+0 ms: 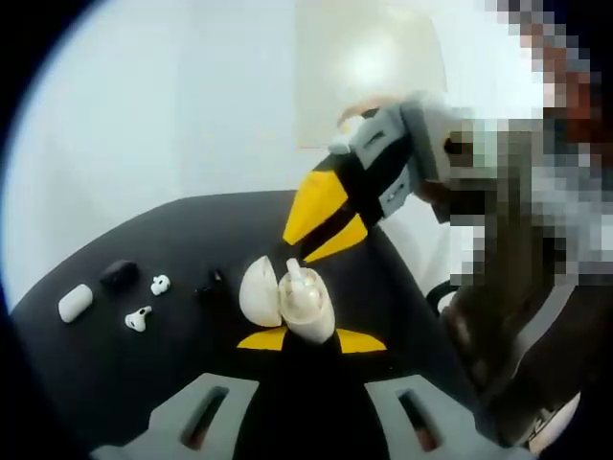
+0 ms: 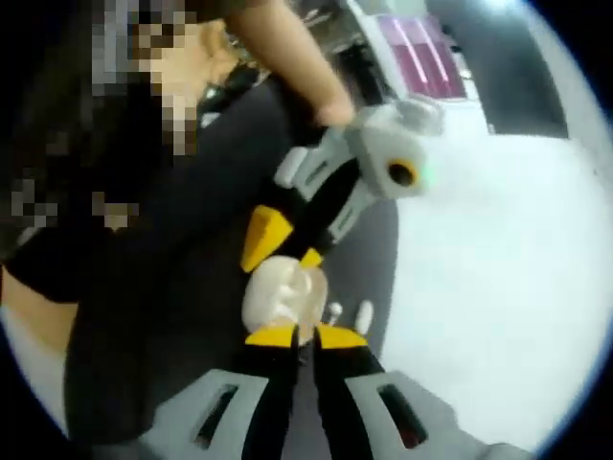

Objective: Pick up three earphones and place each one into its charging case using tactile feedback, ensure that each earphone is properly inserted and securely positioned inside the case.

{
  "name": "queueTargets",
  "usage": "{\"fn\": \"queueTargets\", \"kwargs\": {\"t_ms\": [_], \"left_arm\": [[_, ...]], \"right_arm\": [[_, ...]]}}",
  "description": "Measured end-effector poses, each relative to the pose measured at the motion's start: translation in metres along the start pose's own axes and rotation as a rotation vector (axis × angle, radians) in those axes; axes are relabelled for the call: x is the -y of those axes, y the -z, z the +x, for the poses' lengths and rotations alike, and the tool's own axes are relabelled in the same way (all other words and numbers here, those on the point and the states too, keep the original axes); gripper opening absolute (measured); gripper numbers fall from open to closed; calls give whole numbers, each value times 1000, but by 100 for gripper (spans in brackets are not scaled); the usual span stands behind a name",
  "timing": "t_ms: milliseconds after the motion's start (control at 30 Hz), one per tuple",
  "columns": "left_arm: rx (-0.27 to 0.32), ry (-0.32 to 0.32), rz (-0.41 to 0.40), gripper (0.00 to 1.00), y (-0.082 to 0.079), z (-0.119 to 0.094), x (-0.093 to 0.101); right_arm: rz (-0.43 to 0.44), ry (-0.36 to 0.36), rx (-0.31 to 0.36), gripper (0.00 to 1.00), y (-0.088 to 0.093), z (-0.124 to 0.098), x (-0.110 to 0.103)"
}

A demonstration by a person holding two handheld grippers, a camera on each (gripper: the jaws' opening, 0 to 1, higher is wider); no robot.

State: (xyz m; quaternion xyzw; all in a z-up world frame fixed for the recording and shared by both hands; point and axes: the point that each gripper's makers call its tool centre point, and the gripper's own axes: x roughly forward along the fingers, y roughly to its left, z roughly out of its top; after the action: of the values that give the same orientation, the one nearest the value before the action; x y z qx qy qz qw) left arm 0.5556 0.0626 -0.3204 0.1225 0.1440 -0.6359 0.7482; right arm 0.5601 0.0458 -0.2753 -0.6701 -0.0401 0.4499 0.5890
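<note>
My left gripper [image 1: 311, 340] is shut on the base of an open cream charging case [image 1: 308, 309], its lid [image 1: 259, 290] swung to the left. My right gripper [image 1: 295, 253] comes down from the upper right, jaws nearly together on a white earphone [image 1: 296, 274] that stands in the case's well. In the right gripper view my right gripper [image 2: 305, 335] sits right at the case [image 2: 278, 292], and the left gripper [image 2: 280, 266] holds it from the far side. Two white earphones [image 1: 160, 285] [image 1: 139, 318] lie loose on the black table [image 1: 115, 374].
On the table's left lie a closed white case [image 1: 75, 302], a black case [image 1: 118, 274] and a small black item [image 1: 211, 286]. A person's arm and body fill the right side. The table edge curves round at the left, with pale floor beyond.
</note>
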Motion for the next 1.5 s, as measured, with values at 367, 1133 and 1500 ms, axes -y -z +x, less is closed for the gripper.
{"fn": "queueTargets", "kwargs": {"t_ms": [367,1133,1500], "left_arm": [[0,0,-1,14,0,0,-1],[8,-42,18,19,-1,-2,-10],[114,-159,224,45,-26,-12,-24]], "right_arm": [[681,-126,319,13,26,-5,12],[1228,-479,731,22,-7,25,-25],[1355,-564,723,21,-5,26,-24]]}}
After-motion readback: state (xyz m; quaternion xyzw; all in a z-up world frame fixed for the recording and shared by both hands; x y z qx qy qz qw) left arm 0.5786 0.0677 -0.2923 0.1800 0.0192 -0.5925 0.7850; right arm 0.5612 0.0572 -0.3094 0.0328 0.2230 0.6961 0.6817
